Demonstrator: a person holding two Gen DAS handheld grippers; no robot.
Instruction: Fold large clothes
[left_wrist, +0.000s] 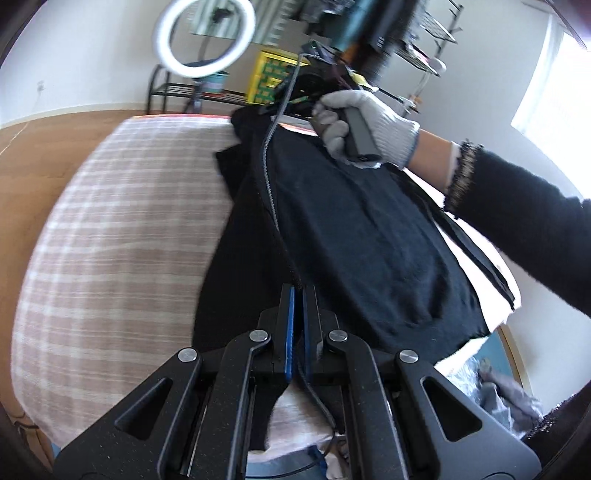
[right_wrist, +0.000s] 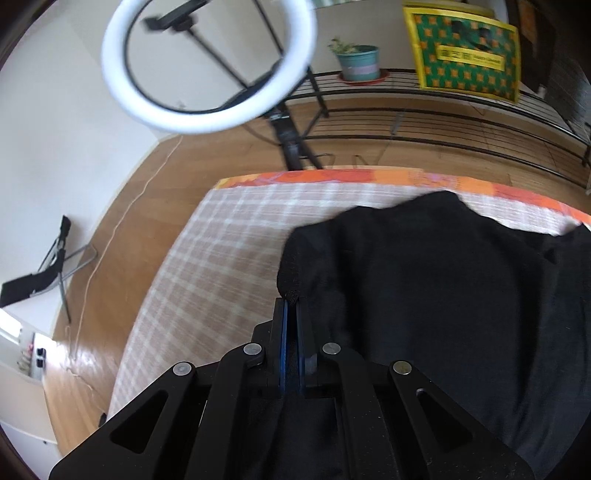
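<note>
A large black knit garment lies on a bed with a pink and white checked cover. My left gripper is shut on the garment's near edge, and the cloth is lifted along a taut fold line. At the garment's far end, a white-gloved hand holds the other gripper tool. In the right wrist view, my right gripper is shut on a corner of the black garment, which drapes to the right over the checked cover.
A ring light on a stand rises beyond the bed's far edge. A black wire rack carries a potted plant and a yellow-green bag. Wooden floor lies left of the bed. A cable runs across the garment.
</note>
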